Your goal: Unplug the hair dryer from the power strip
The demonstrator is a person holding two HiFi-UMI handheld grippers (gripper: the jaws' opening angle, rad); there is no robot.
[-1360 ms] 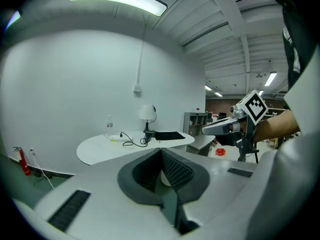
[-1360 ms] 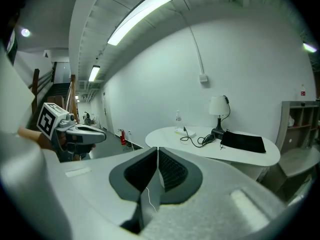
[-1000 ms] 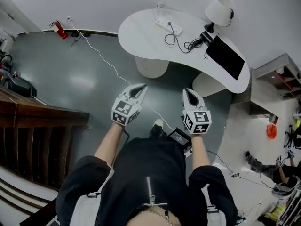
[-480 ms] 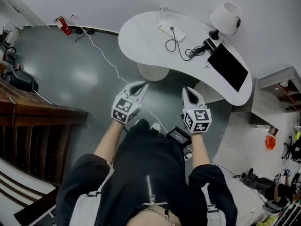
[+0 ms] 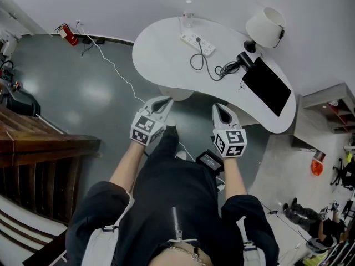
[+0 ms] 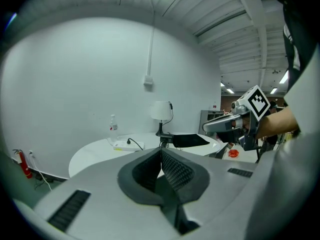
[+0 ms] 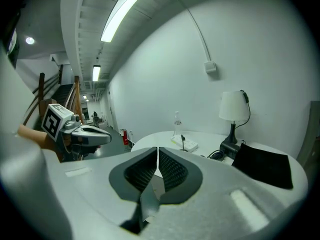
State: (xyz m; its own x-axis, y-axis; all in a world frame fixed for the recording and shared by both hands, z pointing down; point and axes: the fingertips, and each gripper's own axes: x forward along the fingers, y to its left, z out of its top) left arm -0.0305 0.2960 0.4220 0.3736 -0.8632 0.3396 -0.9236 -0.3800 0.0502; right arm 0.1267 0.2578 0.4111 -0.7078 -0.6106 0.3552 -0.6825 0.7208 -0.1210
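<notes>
A white power strip [image 5: 198, 42] lies at the far side of the curved white table [image 5: 161, 49], with a black plug in it. Its black cord [image 5: 206, 65] runs to the dark hair dryer [image 5: 244, 58] beside the lamp. My left gripper [image 5: 165, 103] and right gripper [image 5: 220, 108] are held side by side short of the table's near edge, both shut and empty. In the left gripper view the power strip [image 6: 122, 145] shows beyond the left gripper [image 6: 161, 151]. The right gripper view has the power strip [image 7: 184, 144] and hair dryer [image 7: 229, 148] past the right gripper [image 7: 158, 151].
A white lamp [image 5: 266, 26], a black flat pad [image 5: 266, 86] and a water bottle [image 5: 189, 10] share the table. A white cable [image 5: 119, 71] crosses the grey floor toward a fire extinguisher [image 5: 66, 34]. A wooden rail [image 5: 44, 143] stands at the left.
The person has walked toward the table, which now lies nearer. Both grippers came forward with them, side by side and still shut.
</notes>
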